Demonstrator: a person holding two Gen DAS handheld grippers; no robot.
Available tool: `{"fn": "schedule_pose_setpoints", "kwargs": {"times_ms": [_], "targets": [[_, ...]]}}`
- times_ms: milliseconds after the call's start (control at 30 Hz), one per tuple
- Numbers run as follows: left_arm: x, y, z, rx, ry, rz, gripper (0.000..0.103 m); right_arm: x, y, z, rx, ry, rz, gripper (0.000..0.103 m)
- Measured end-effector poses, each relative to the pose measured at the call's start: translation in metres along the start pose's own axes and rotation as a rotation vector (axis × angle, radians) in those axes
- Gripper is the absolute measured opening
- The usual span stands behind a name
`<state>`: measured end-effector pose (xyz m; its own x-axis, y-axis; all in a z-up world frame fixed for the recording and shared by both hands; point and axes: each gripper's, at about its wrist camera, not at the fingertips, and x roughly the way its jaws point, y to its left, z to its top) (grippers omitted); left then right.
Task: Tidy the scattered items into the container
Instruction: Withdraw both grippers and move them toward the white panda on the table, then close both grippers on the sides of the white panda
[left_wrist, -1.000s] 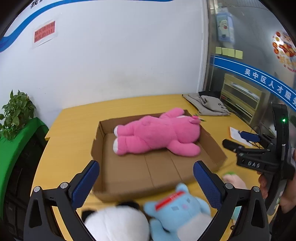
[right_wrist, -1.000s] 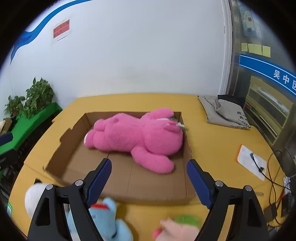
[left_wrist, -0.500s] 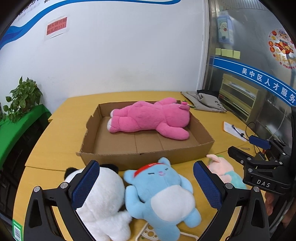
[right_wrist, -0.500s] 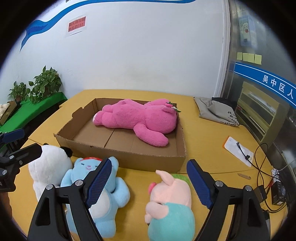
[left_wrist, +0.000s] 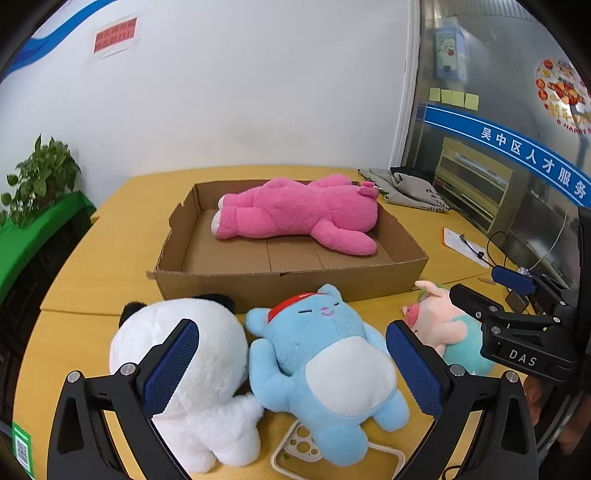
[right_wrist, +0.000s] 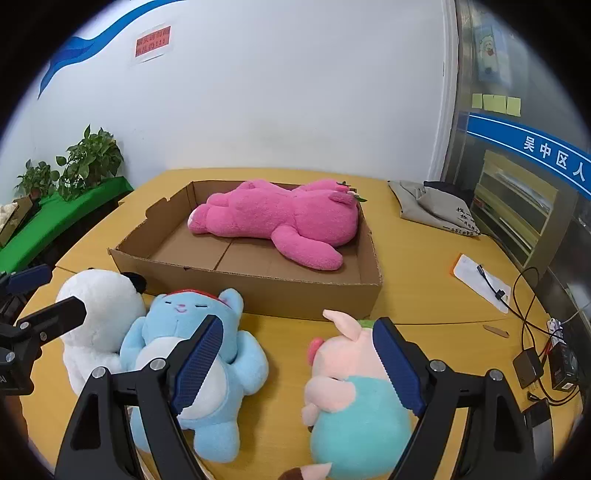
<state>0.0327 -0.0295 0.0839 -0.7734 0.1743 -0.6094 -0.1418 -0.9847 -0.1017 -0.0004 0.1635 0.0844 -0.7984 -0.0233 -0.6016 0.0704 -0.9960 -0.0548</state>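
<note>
A shallow cardboard box (left_wrist: 288, 282) (right_wrist: 258, 288) sits mid-table with a big pink plush (left_wrist: 299, 212) (right_wrist: 280, 221) lying inside. In front of it lie a white panda plush (left_wrist: 192, 354) (right_wrist: 96, 314), a blue cat plush (left_wrist: 325, 362) (right_wrist: 192, 325) on its back, and a pink pig plush in teal (left_wrist: 443, 325) (right_wrist: 351, 391). My left gripper (left_wrist: 291, 369) is open above the blue cat. My right gripper (right_wrist: 295, 365) is open, between the blue cat and the pig; it also shows in the left wrist view (left_wrist: 517, 332).
A white phone case (left_wrist: 306, 450) lies under the blue cat's legs. A grey folded bag (left_wrist: 410, 188) (right_wrist: 436, 206), a paper with cable (right_wrist: 480, 277) and chargers (right_wrist: 546, 365) lie to the right. Plants (right_wrist: 88, 162) stand left of the yellow table (right_wrist: 424, 258).
Both grippers have pulled back from over the box toward the table's near edge. The plush toys in front of the box have come into full view. Both stay open.
</note>
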Motion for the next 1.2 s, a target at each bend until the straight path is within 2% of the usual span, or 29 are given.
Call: {"fn": "schedule_pose_setpoints", "kwargs": {"times_ms": [200, 300, 400, 533, 667, 800, 867, 967, 1100, 1200], "targets": [[-0.003, 0.025, -0.009, -0.027, 0.012, 0.002, 0.103, 0.004, 0.009, 0.000, 0.008, -0.010, 0.035, 0.084], [-0.005, 0.043, -0.015, -0.048, 0.016, 0.005, 0.103, 0.010, 0.017, -0.005, -0.001, 0.003, 0.081, 0.084], [-0.004, 0.067, -0.021, -0.084, 0.027, 0.006, 0.103, 0.019, 0.033, -0.010, -0.040, 0.026, 0.167, 0.084], [-0.001, 0.102, -0.026, -0.142, 0.041, -0.014, 0.103, 0.032, 0.073, -0.012, -0.127, 0.042, 0.323, 0.084], [0.019, 0.135, -0.034, -0.168, 0.107, -0.017, 0.103, 0.049, 0.121, -0.012, -0.193, 0.077, 0.512, 0.084], [0.044, 0.158, -0.042, -0.219, 0.162, -0.023, 0.103, 0.068, 0.161, -0.023, -0.190, 0.142, 0.618, 0.084], [0.054, 0.170, -0.045, -0.265, 0.176, -0.069, 0.103, 0.079, 0.177, -0.028, -0.169, 0.173, 0.641, 0.084], [0.063, 0.177, -0.048, -0.294, 0.192, -0.133, 0.103, 0.094, 0.198, -0.030, -0.177, 0.159, 0.618, 0.084], [0.070, 0.183, -0.050, -0.305, 0.199, -0.145, 0.102, 0.108, 0.210, -0.031, -0.190, 0.133, 0.606, 0.090], [0.071, 0.184, -0.050, -0.304, 0.205, -0.171, 0.096, 0.116, 0.213, -0.034, -0.171, 0.148, 0.615, 0.092]]}}
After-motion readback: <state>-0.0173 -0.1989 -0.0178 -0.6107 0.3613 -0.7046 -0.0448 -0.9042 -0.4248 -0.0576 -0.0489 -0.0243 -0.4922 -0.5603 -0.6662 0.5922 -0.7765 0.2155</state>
